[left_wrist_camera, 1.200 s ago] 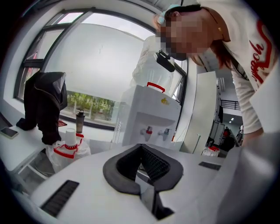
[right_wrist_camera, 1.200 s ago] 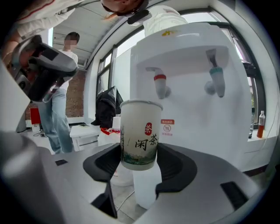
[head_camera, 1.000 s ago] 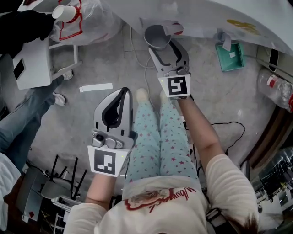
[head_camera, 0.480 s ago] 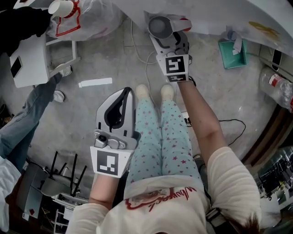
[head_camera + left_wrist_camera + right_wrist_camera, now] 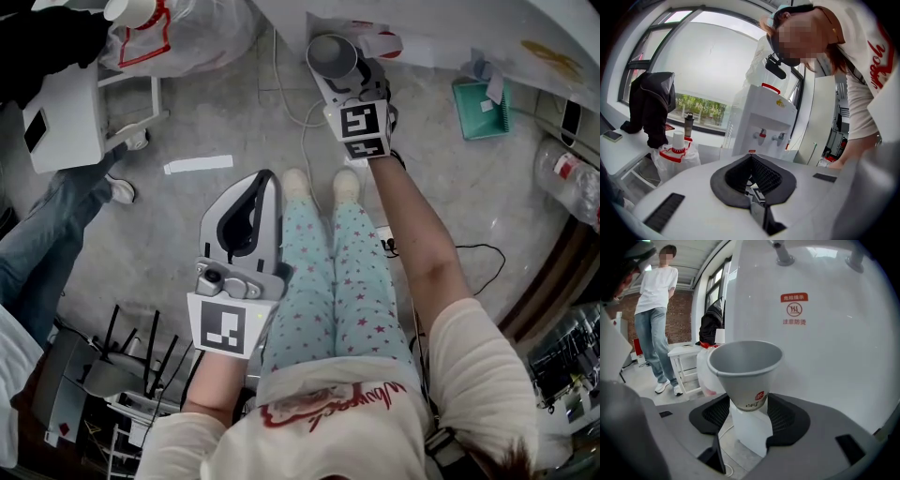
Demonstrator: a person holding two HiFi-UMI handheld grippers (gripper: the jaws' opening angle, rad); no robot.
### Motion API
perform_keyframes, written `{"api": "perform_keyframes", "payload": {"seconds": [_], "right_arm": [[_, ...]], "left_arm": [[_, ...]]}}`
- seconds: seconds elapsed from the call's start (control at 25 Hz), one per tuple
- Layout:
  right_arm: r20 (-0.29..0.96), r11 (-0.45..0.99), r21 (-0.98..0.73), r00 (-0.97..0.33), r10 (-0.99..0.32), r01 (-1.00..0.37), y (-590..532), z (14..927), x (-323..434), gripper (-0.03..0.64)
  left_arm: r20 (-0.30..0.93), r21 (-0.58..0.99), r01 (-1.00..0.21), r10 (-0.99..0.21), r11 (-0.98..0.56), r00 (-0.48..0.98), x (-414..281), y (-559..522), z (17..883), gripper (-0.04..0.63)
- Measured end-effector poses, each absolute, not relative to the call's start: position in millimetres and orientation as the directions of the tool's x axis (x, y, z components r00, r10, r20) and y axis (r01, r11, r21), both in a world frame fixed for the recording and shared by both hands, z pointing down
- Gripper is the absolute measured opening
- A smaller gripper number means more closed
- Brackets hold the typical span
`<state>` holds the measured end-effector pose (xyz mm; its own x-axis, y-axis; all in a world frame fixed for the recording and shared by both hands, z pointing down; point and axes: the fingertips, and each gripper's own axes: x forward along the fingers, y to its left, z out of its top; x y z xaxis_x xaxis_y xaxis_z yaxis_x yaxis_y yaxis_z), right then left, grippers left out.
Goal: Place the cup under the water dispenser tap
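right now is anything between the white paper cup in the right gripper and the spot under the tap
Nothing visible. The white paper cup in the right gripper sits before the white water dispenser, only open air up to its tap.

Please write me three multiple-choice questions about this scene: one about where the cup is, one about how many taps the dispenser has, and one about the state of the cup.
1. Where is the cup?
A. in a bare hand
B. between the jaws of the right gripper
C. upside down on a shelf

2. How many taps does the water dispenser show in the left gripper view?
A. one
B. two
C. four

3. What is inside the cup?
A. water
B. a lid
C. nothing

Answers:
1 B: the pads press on its sides, close in front of the dispenser.
2 B: a red-capped tap and a second tap beside it.
3 C: its inside is bare.
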<state>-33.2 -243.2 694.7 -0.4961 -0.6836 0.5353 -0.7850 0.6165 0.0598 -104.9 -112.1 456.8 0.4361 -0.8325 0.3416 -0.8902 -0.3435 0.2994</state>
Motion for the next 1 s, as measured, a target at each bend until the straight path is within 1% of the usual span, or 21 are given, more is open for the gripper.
{"api": "perform_keyframes", "payload": {"seconds": [0.24,0.36,0.76,1.0], "right_arm": [[0.546,0.614,0.070,-0.485,-0.683,-0.786,-244,696,-35,0.267],[0.552,0.598,0.043,-0.480,-0.682,-0.800,-243,698,-36,0.267],[0.488,0.571,0.087,-0.465,-0.739,-0.816,-241,679,-32,0.267],[0.492,0.595,0.073,-0.490,-0.720,-0.801,-243,681,-31,0.267]], "left_arm": [[0.343,0.303,-0.889,-0.832,-0.342,0.437,-103,-110,458,0.020],[0.349,0.293,-0.896,-0.835,-0.333,0.425,-105,-110,459,0.020],[0.349,0.294,-0.899,-0.839,-0.324,0.417,-109,-108,462,0.020],[0.353,0.300,-0.894,-0.832,-0.332,0.427,-104,-105,465,0.020]]}}
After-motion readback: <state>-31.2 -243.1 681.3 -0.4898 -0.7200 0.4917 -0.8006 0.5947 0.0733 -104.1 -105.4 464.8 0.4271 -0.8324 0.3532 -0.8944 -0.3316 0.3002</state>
